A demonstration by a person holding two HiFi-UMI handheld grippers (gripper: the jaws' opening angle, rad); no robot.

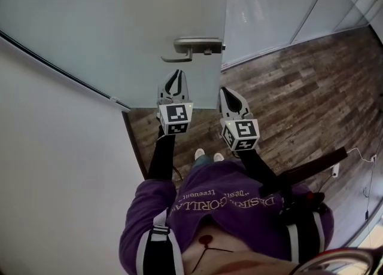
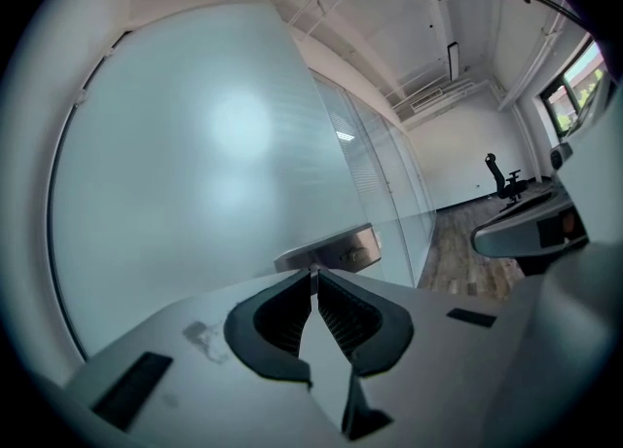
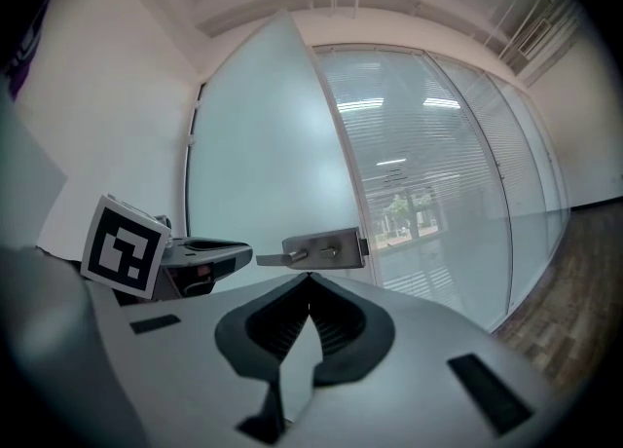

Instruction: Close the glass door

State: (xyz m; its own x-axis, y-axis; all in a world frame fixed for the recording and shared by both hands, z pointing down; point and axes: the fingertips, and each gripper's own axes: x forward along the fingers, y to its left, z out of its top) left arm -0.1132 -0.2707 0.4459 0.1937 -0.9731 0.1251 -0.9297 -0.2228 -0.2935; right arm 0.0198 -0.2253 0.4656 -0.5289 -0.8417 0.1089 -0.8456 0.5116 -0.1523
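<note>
Plainly, the likeliest slip was at the lever handle (image 1: 192, 46): both pairs of jaws were pressed together with nothing between them, so neither could hook it. A nudge from the closed tips might skid off the metal or the pane (frosted glass looks to offer little purchase). A hard shove could also slam the door into its frame. The left gripper (image 1: 175, 74) pointed just below the handle, and the right gripper (image 1: 225, 91) was beside it, near the door's free edge. The glass door (image 1: 114, 23) stood straight ahead of the person, pale and frosted, with wooden floor (image 1: 299, 94) showing past its edge.
</note>
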